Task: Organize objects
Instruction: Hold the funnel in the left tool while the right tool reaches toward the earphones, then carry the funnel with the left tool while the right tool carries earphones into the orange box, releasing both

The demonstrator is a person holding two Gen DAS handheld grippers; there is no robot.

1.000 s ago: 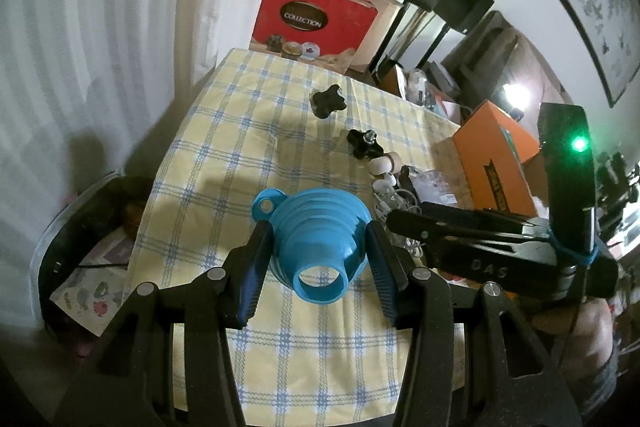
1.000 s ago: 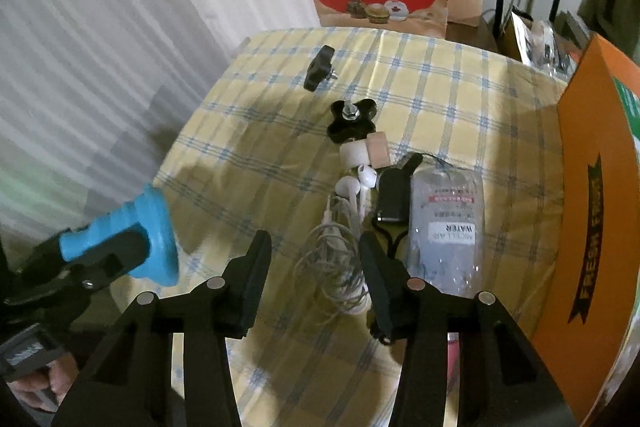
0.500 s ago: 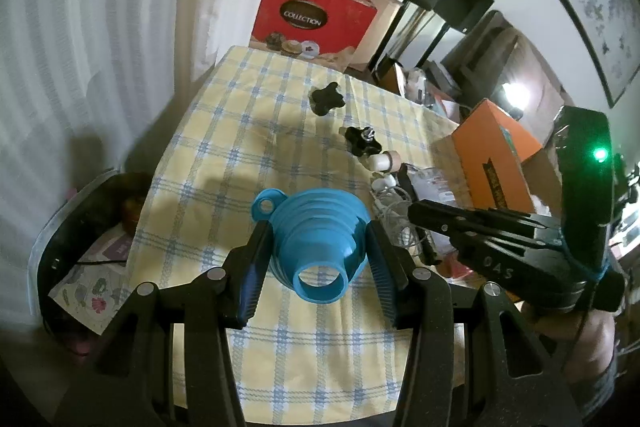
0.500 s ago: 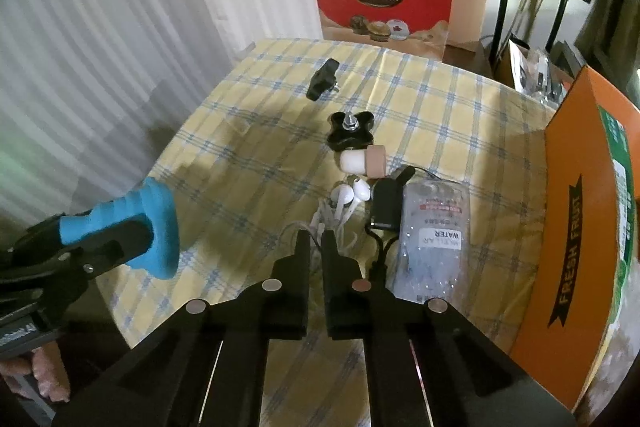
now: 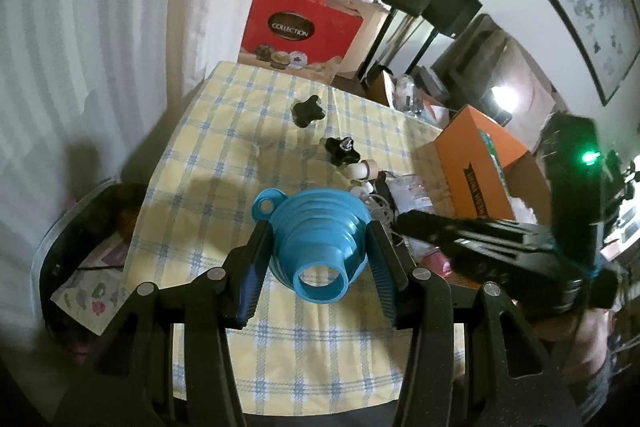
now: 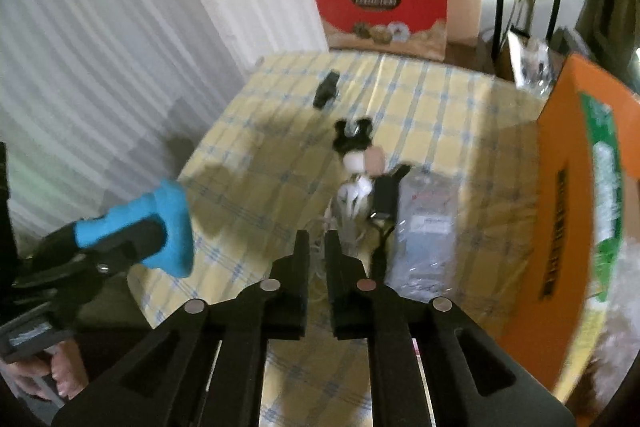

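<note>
Left gripper point(image 5: 318, 259): closed on a blue collapsible funnel point(image 5: 316, 247), pads pressing its ribbed sides, spout toward the camera, held above the near part of the table.

Right gripper point(image 6: 316, 255): jaws nearly together with a narrow slit between them, after closing and then easing slightly apart. White cord seems to show in the slit, but the view is blurred and I cannot tell whether any of it is caught.

Task things: the white earphones point(image 6: 352, 199) lie in a tangle mid-table, touching a black adapter point(image 6: 385, 193), which lies just beside a clear bottle point(image 6: 428, 227) on its side.

Risk, cord: if a strand is pinched, lifting could drag the whole tangle, and with it the adapter, or nudge the bottle into rolling.

Risk, empty grip: jaws this close may hold only a thin loop, which could slip out on the way up.

Risk, funnel: its soft, tapered walls could squirm out of the pads if the left hand tilts.

Around: two black star knobs point(image 5: 308, 111) point(image 5: 342, 149) stand farther back on the checked tablecloth point(image 5: 216, 155), and a small white and tan piece point(image 5: 362, 169) lies between the nearer knob and the earphones.

In the way: an orange cardboard box point(image 6: 576, 187) stands at the right edge, close beside the bottle. A dark bin point(image 5: 88, 239) sits off the table's left side.
</note>
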